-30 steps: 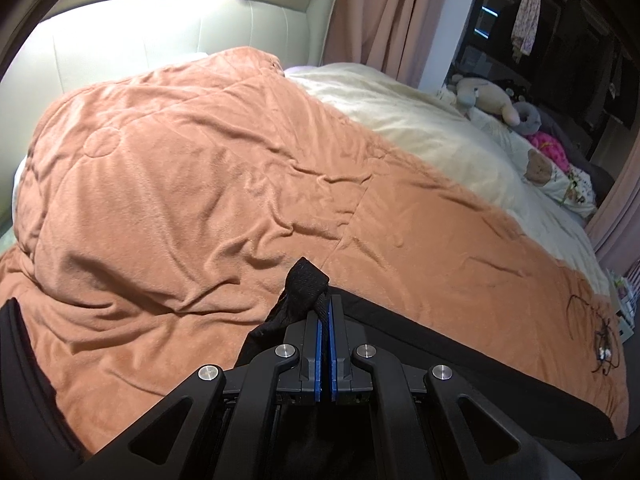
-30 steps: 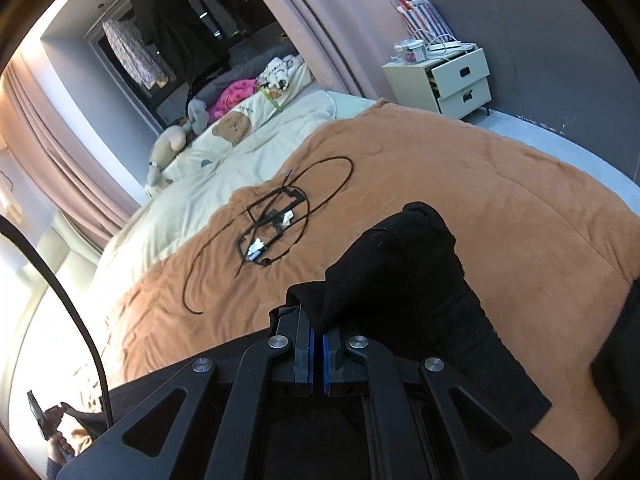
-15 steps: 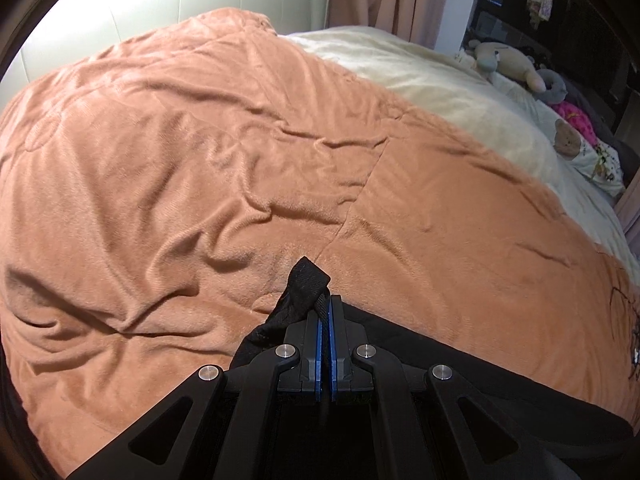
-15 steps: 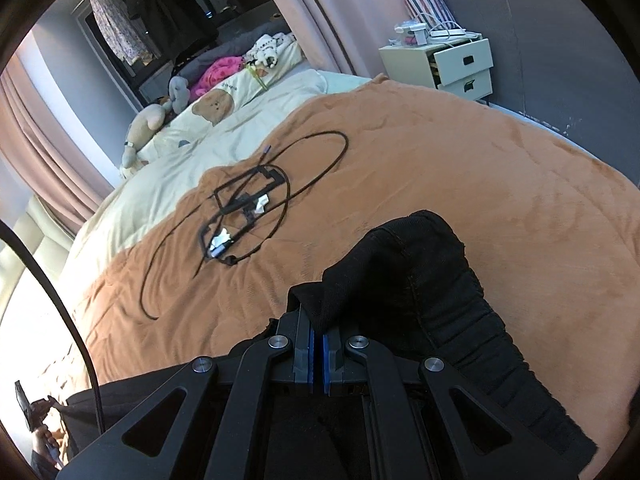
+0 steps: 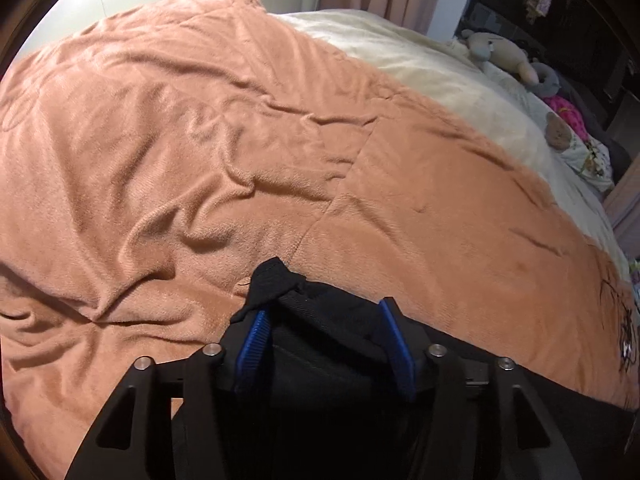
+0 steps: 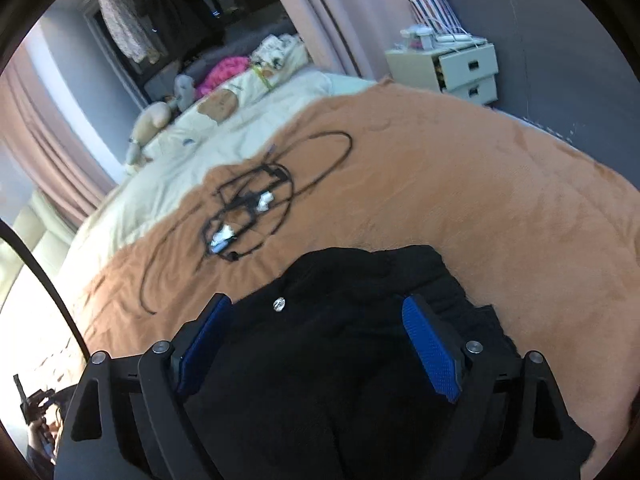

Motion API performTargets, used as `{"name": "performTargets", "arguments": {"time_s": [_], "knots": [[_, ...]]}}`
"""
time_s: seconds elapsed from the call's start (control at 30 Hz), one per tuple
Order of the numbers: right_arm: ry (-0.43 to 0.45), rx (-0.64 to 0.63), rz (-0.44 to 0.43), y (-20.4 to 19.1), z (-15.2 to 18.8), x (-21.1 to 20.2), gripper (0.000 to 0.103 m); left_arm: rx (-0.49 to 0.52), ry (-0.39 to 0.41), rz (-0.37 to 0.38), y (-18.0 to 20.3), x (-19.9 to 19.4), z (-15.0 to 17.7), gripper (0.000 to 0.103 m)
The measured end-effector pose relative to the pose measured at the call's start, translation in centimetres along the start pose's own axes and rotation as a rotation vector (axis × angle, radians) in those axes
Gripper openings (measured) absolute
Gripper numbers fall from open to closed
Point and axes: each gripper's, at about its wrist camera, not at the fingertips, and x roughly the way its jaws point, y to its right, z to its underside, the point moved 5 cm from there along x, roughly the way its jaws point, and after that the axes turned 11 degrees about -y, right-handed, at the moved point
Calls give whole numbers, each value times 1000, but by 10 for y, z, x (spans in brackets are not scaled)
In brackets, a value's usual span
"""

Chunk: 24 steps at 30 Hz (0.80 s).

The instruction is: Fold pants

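Observation:
The black pants [image 5: 320, 320] lie on the orange blanket [image 5: 200, 140] of a bed. In the left wrist view a corner of the fabric [image 5: 272, 280] pokes up just ahead of my left gripper [image 5: 324, 312], which is open with the cloth lying between its blue pads [image 5: 252, 340]. In the right wrist view the pants [image 6: 360, 280] lie bunched with a small silver button [image 6: 279, 303] showing. My right gripper [image 6: 316, 312] is open, its blue pads [image 6: 432, 348] wide apart over the cloth.
A tangle of black cables with white plugs [image 6: 248, 208] lies on the blanket beyond the pants. A cream duvet [image 5: 440, 80] with stuffed toys [image 5: 500, 52] covers the far side. A white bedside drawer unit [image 6: 452, 64] stands by the grey wall.
Both grippers were shut on the black pants; both have now opened and let the fabric drop onto the blanket. Both views have moved lower and closer to the bed.

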Motion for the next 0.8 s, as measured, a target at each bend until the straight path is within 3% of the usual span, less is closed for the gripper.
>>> {"name": "performTargets", "arguments": {"time_s": [0.1,0.13,0.2,0.27,0.5,0.7,0.8], "knots": [[-7,-20,1,1,14,-21,87,21,-5,7,2,-19,10,64],[-5,-29,4,2,18,-27,87,22,2,4,2,-27,13,68],[-18,-50,9,4,29,-40,87,24,32,-19,-2,-44,16,88],[-33,-62,2,5,38,-49,87,27,46,-22,-6,-57,20,90],[-55,-68,-15,16,60,-85,87,41,49,-4,-26,-94,51,88],[-67,-59,-28,26,73,-106,87,9,5,22,-46,-112,86,63],[-80,-67,-22,30,79,-114,87,-6,-2,36,-54,-120,103,63]]}}
